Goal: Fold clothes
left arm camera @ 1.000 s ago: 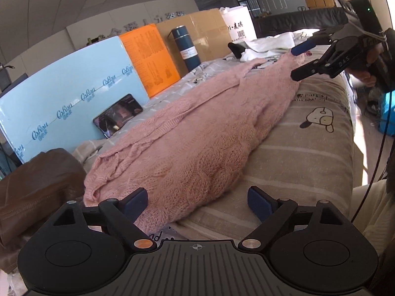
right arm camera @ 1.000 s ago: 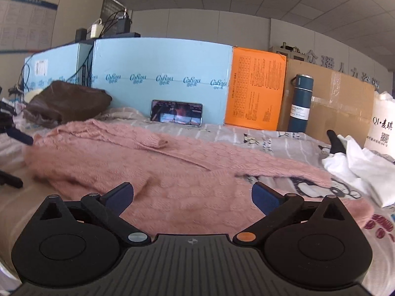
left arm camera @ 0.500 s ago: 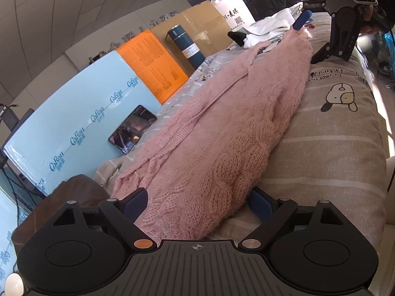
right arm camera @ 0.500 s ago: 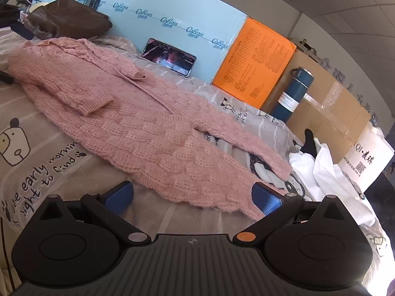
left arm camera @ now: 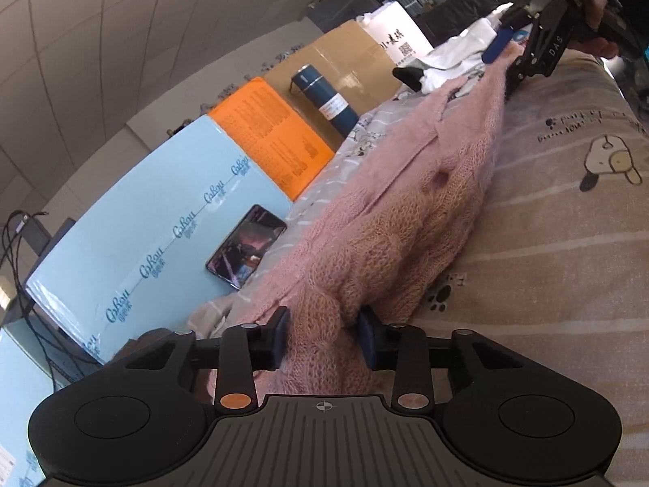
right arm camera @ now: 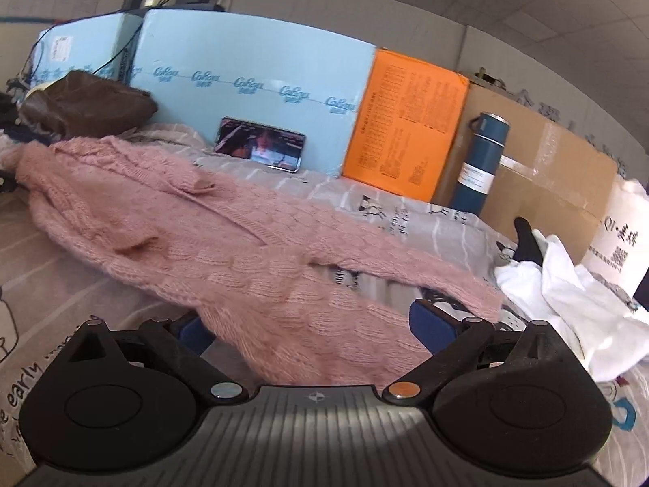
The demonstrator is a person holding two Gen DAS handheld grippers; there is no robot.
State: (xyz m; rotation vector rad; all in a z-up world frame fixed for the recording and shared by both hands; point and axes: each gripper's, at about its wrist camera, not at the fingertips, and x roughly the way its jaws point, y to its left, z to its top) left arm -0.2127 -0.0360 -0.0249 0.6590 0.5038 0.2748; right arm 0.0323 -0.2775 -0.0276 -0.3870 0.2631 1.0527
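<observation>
While the left gripper [left arm camera: 322, 335] pinches one end of the pink sweater [left arm camera: 405, 219], its long axis runs toward upper right, where the right gripper [right arm camera: 310, 326], jaws wide, straddles the far hem on the bed [left arm camera: 568, 251].

A light blue foam board [right arm camera: 259, 93] stands upright along the back of the bed [right arm camera: 442, 219]. Right of it: an orange board [right arm camera: 409, 121], then a cardboard box [right arm camera: 543, 178]. Panelled ceiling [left arm camera: 121, 40] overhead. Daylight strikes the bed.
</observation>
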